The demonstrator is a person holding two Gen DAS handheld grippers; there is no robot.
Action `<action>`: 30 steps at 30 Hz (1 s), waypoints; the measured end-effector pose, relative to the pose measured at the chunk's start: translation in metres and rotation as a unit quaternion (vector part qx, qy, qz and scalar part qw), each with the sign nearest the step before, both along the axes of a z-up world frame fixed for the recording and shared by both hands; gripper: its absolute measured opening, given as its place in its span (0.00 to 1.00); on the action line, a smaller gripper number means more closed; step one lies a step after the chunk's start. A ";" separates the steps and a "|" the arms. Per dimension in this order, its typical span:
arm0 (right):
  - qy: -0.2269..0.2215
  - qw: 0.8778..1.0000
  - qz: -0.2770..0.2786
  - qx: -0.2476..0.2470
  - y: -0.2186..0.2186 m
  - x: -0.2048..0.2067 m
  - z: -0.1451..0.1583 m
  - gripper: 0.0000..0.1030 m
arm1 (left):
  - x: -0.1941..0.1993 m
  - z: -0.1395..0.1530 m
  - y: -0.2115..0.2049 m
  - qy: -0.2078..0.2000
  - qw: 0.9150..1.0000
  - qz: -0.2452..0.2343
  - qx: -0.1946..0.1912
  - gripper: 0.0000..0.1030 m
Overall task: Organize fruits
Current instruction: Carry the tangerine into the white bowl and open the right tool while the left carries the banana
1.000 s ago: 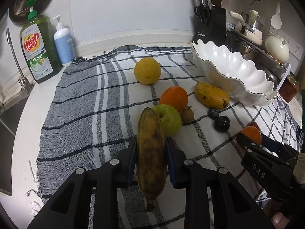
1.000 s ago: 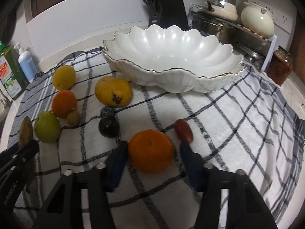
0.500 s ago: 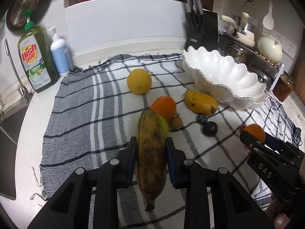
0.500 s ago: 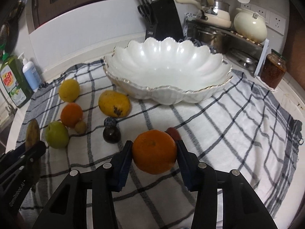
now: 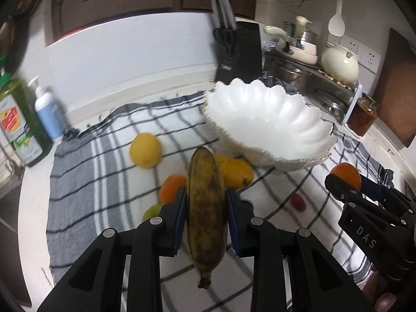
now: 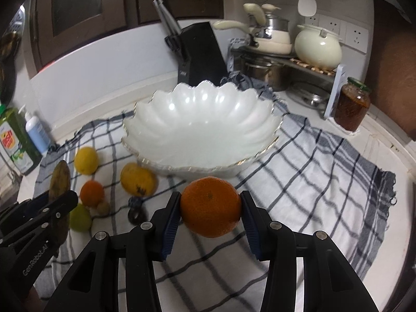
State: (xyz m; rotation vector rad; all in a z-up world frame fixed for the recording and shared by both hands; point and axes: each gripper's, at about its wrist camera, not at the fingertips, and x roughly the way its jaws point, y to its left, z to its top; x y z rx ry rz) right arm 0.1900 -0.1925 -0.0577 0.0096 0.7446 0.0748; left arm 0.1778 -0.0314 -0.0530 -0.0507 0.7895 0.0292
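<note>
Left wrist view first: my left gripper (image 5: 205, 215) is clenched on a brown-spotted banana (image 5: 206, 215), its blue pads pressed to both sides of the fruit, which hangs clear above the checked cloth (image 5: 78, 182); the stem end points back toward me. Just beyond the banana's tip lie a mango (image 5: 238, 174) and a loose orange (image 5: 171, 188), with a green apple (image 5: 153, 212) partly hidden behind my left finger; a yellow lemon (image 5: 145, 150) sits farther out on the cloth. To the right stands the white scalloped bowl (image 5: 299, 119), with no fruit in it; a small red fruit (image 5: 297, 202) lies on the cloth near its base.

From the right wrist view, my right gripper (image 6: 210, 214) is grasping a held orange (image 6: 210, 206) between its pads, lifted off the cloth and just in front of the bowl's near rim; two small dark fruits (image 6: 136, 209) rest to its left. Behind the bowl stand a knife block (image 6: 200, 54) and, at the right, a jar (image 6: 352, 106) on the surface (image 6: 384, 140).
</note>
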 end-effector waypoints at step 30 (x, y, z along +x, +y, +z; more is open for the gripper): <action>-0.007 1.000 -0.014 -0.016 -0.021 0.111 0.025 0.45 | 0.135 0.021 -0.034 -0.008 0.995 -0.095 0.010 0.28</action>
